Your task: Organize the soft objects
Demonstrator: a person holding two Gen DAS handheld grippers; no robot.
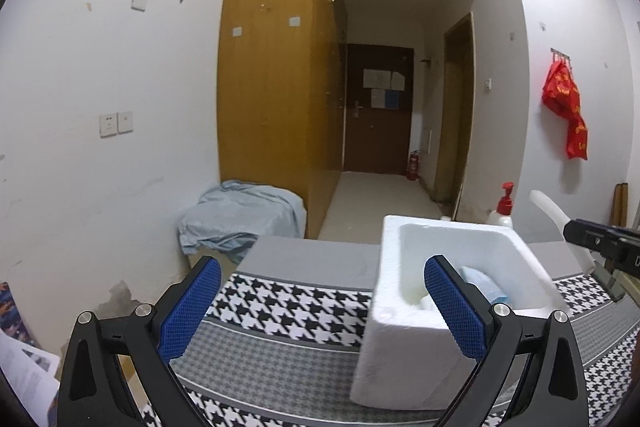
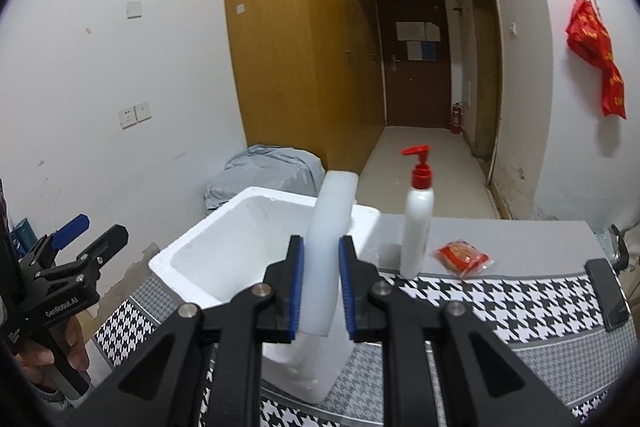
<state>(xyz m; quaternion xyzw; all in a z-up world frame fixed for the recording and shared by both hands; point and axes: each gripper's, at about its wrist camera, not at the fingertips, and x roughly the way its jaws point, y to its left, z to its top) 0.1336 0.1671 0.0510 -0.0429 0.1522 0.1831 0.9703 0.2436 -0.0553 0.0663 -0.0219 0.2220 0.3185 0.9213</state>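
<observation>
A white foam box (image 1: 390, 227) (image 2: 248, 193) stands on the houndstooth-clothed table (image 1: 288, 307). A light blue soft bundle (image 1: 482, 283) lies inside it, beside something white. My right gripper (image 2: 321, 241) is shut on a white soft strip (image 2: 334, 199) that stands upright over the box's near right corner. In the left wrist view the right gripper (image 1: 600, 243) and the white soft strip (image 1: 546, 207) show at the right edge. My left gripper (image 1: 323, 263) is open with nothing in it, its right finger over the box's front. In the right wrist view the left gripper (image 2: 100, 227) shows at left, held by a hand.
A white pump bottle (image 2: 418, 223) with a red head stands right of the box, with a red packet (image 2: 462, 257) beside it. A dark phone (image 2: 608, 295) lies at the table's right edge. Beyond the table are a cloth-covered heap (image 1: 240, 215) and a wooden wardrobe (image 1: 276, 67).
</observation>
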